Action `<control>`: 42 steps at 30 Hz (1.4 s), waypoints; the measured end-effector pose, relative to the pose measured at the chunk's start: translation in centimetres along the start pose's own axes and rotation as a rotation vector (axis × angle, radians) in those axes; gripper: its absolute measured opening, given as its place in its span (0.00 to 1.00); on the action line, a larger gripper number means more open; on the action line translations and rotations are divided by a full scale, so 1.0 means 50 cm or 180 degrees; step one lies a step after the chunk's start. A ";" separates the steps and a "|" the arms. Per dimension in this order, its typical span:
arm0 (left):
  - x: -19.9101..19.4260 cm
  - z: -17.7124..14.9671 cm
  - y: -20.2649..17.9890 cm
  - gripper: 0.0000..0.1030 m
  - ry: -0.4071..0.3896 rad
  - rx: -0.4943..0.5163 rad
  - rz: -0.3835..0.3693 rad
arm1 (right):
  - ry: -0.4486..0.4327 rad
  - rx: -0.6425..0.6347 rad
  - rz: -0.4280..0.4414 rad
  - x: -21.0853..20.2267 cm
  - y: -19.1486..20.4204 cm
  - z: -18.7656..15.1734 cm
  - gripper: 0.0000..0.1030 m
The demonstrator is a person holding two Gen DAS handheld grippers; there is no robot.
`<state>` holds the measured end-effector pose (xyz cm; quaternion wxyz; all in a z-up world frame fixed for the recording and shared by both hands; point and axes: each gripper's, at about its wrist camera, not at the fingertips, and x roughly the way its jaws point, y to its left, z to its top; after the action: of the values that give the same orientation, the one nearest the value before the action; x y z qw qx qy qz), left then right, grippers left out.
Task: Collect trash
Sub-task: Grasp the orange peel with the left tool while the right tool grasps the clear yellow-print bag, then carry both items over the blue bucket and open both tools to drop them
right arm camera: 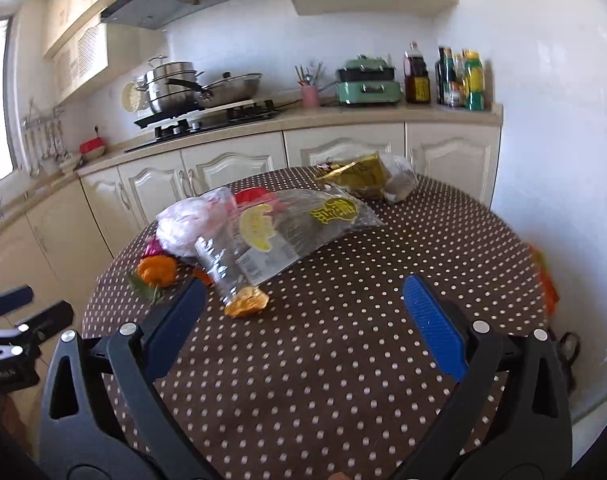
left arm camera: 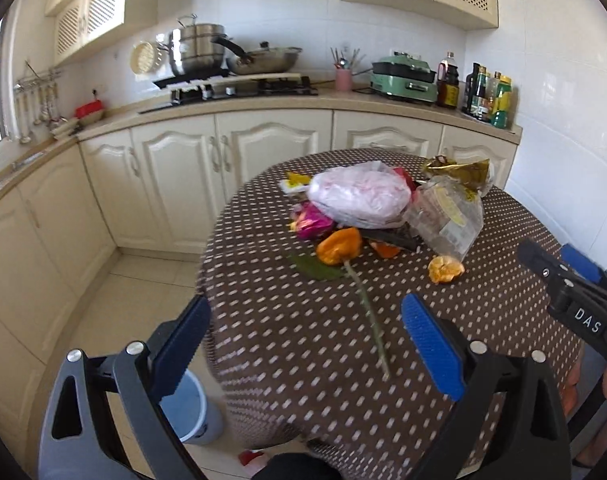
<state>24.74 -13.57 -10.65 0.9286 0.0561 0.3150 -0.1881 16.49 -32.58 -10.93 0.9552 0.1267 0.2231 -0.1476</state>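
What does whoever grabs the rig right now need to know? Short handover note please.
Left tool: open, empty, above the near table edge, lined up with the flower stem.
Right tool: open, empty, facing the orange peel.
Trash all on the dotted table: orange flower, pink flower, pink-white bag, clear printed bag, gold wrapper, peel.
Bin on the floor, left of the table.
Done: nothing visibly collected.
Left: everything; flower or peel look the closest picks.
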 end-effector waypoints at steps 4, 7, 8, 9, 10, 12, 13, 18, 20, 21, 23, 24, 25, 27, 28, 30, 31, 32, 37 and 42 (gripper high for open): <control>0.076 0.033 -0.026 0.91 0.0152 0.0043 -0.0067 | 0.0288 0.0587 0.0283 0.069 -0.051 0.025 0.94; 0.122 0.052 -0.044 0.89 0.0228 0.0107 -0.0095 | 0.0409 0.0876 0.0437 0.111 -0.070 0.038 0.94; 0.138 0.057 -0.047 0.78 0.0275 0.0121 -0.0110 | 0.0435 0.0942 0.0466 0.121 -0.072 0.038 0.94; 0.155 0.060 -0.048 0.68 0.0355 0.0120 -0.0127 | 0.0472 0.1028 0.0485 0.134 -0.076 0.039 0.94; 0.173 0.064 -0.049 0.65 0.0434 0.0107 -0.0150 | 0.0508 0.1132 0.0525 0.145 -0.081 0.040 0.94; 0.206 0.071 -0.048 0.55 0.0546 0.0063 -0.0195 | 0.0571 0.1301 0.0556 0.167 -0.088 0.042 0.94; 0.216 0.072 -0.047 0.53 0.0575 0.0050 -0.0190 | 0.0626 0.1415 0.0587 0.179 -0.094 0.043 0.94; 0.248 0.068 -0.038 0.37 0.0651 -0.0014 -0.0252 | 0.0716 0.1625 0.0714 0.226 -0.098 0.052 0.94; 0.241 0.065 -0.037 0.36 0.0608 -0.0012 -0.0287 | 0.0687 0.1654 0.0769 0.233 -0.095 0.057 0.94; 0.235 0.063 -0.035 0.35 0.0585 -0.0016 -0.0318 | 0.0692 0.1673 0.0824 0.239 -0.094 0.060 0.89; 0.222 0.056 -0.029 0.34 0.0553 -0.0043 -0.0373 | 0.0700 0.1715 0.0964 0.249 -0.091 0.061 0.59; 0.216 0.054 -0.024 0.34 0.0534 -0.0054 -0.0395 | 0.0735 0.1715 0.0996 0.256 -0.088 0.060 0.33; 0.206 0.051 -0.018 0.34 0.0502 -0.0076 -0.0431 | 0.0756 0.1732 0.1041 0.259 -0.088 0.056 0.31; 0.189 0.046 -0.006 0.33 0.0473 -0.0141 -0.0509 | 0.0727 0.1695 0.1119 0.255 -0.082 0.054 0.22; 0.181 0.043 0.001 0.33 0.0466 -0.0172 -0.0543 | 0.0684 0.1650 0.1147 0.248 -0.075 0.054 0.14; 0.158 0.035 0.017 0.33 0.0423 -0.0240 -0.0635 | 0.0553 0.1475 0.1128 0.217 -0.057 0.060 0.08; 0.150 0.033 0.023 0.33 0.0408 -0.0262 -0.0666 | 0.0497 0.1404 0.1099 0.204 -0.048 0.061 0.05; 0.138 0.029 0.030 0.33 0.0386 -0.0289 -0.0696 | 0.0413 0.1291 0.1067 0.184 -0.036 0.064 0.05; 0.061 0.006 0.078 0.33 0.0196 -0.0394 -0.0786 | -0.0044 0.0823 0.0944 0.075 0.025 0.080 0.04; -0.009 -0.023 0.160 0.33 0.0033 -0.0554 -0.0754 | -0.0330 0.0347 0.1042 -0.014 0.126 0.093 0.04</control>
<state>26.82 -5.80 -11.39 0.8996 -0.0612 0.3393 -0.2680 19.81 -28.03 -5.46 0.9684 0.2051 0.1416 -0.0083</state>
